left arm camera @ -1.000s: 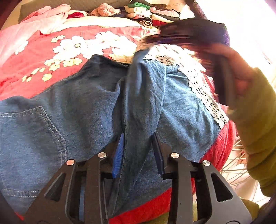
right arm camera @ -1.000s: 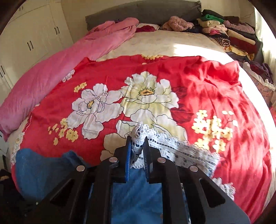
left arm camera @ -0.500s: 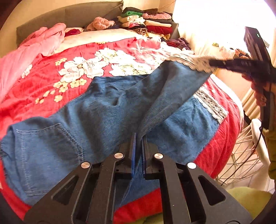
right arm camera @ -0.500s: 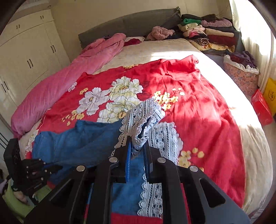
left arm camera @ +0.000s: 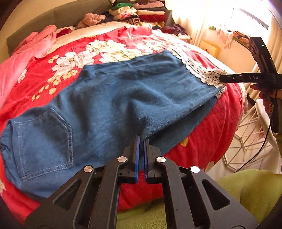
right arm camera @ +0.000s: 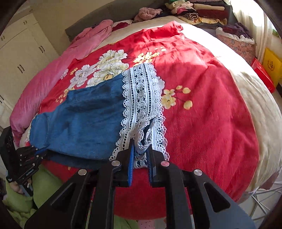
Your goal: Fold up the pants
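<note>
Blue denim pants (left arm camera: 112,98) with a white lace hem (left arm camera: 201,70) lie folded leg over leg on the red flowered bedspread. My left gripper (left arm camera: 141,139) is shut on the denim edge at the near side of the bed. My right gripper (right arm camera: 140,149) has its jaws slightly apart with the lace hem (right arm camera: 141,98) between them. It also shows in the left wrist view (left arm camera: 222,78) at the hem. The left gripper shows at the left of the right wrist view (right arm camera: 37,154).
The red flowered bedspread (right arm camera: 202,88) covers the bed. A pink blanket (right arm camera: 58,70) lies along the left. Folded clothes (left arm camera: 141,12) are stacked by the headboard. A basket of laundry (right arm camera: 236,40) and a white wire stand (left arm camera: 250,133) stand beside the bed. White wardrobes (right arm camera: 23,58) stand at left.
The right gripper carried the lace hem across and down, laying the top leg flat over the other. The left gripper shut on the denim edge. The right jaws have opened a little.
</note>
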Demonstrator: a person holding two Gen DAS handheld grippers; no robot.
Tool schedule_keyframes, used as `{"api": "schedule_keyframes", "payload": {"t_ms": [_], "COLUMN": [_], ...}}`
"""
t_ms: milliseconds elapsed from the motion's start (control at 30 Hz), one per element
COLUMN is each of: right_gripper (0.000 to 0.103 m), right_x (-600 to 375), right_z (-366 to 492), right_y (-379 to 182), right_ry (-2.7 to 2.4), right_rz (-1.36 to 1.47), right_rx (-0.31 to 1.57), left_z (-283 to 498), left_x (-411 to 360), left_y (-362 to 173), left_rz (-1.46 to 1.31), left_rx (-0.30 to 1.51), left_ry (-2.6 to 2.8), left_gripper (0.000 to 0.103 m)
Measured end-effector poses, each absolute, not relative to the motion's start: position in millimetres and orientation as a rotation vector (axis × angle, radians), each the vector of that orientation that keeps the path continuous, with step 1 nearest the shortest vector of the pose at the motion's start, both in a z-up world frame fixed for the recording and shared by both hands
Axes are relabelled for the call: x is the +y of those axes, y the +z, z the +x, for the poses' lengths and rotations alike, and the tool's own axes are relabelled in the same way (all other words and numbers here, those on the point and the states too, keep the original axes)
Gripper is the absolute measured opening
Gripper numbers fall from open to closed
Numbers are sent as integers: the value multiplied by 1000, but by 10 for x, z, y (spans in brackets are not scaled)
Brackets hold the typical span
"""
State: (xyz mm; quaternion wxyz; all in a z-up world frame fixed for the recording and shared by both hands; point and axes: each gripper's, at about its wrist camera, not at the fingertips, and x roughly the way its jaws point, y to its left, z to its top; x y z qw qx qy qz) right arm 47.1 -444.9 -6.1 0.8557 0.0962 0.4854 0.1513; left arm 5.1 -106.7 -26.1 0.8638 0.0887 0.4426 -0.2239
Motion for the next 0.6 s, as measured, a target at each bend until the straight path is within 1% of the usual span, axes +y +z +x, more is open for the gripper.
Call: {"api": "schedule_keyframes", "payload": {"t_ms": [100, 167, 200, 233, 267, 367, 433, 500, 600], "right_gripper": [12, 17, 24, 33, 36, 39, 43, 45, 45], "right_x": [-4448, -4449, -4462, -4469, -4475, -4397, -4181, -3963, -3755], "right_z": [492, 485, 479, 467, 452, 383, 335, 321, 377], "right_y": [-161, -175, -149, -110, -48, 159, 219, 146, -82], "right_ry": [302, 288, 274, 254, 234, 186, 260, 344, 376], "right_rz": [192, 181, 171, 156, 141, 48, -17, -63, -108], "right_rx": [1050, 1059, 1054, 1044, 1022, 927, 890, 910, 983], "left_z": [59, 53, 50, 46, 48, 45, 44, 43, 38], "left_x": [-1084, -1094, -1097, -1101, -1104, -1131, -1154, -1173, -1173], "left_y": [-298, -318, -322, -322, -328, -347, -358, -365, -370], "left_rz": [194, 199, 201, 201, 203, 215, 225, 234, 237], "left_rx": [942, 948, 949, 951, 952, 954, 956, 957, 963], "left_ry": [-476, -475, -475, -475, -475, -479, -477, -478, -490], "left_gripper": [1, 2, 2, 2, 2, 2, 2, 2, 0]}}
